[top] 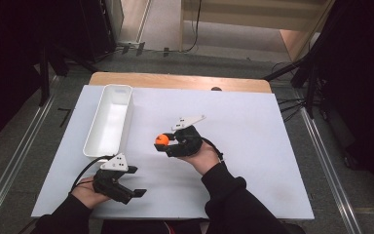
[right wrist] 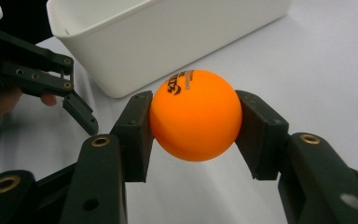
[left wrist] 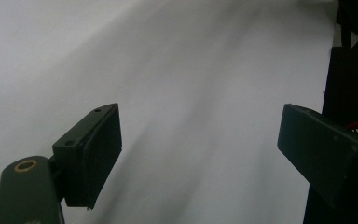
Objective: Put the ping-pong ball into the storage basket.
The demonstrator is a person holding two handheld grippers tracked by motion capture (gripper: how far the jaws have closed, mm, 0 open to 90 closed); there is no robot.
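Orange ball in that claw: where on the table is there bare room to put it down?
The orange ball sits clamped in the right gripper. The white sheet lies bare to that gripper's right, up to the far wooden edge. It is tighter between the white bin and the left gripper.

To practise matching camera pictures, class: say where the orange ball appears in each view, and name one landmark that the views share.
High view: the orange ball sits just left of centre, held at the tip of the right gripper, right of the white bin.
Left gripper view: the ball is not in this picture; open jaws over the white table.
Right gripper view: the ball is at centre, clamped between the jaws.
Shared landmark: the white bin, behind the ball.
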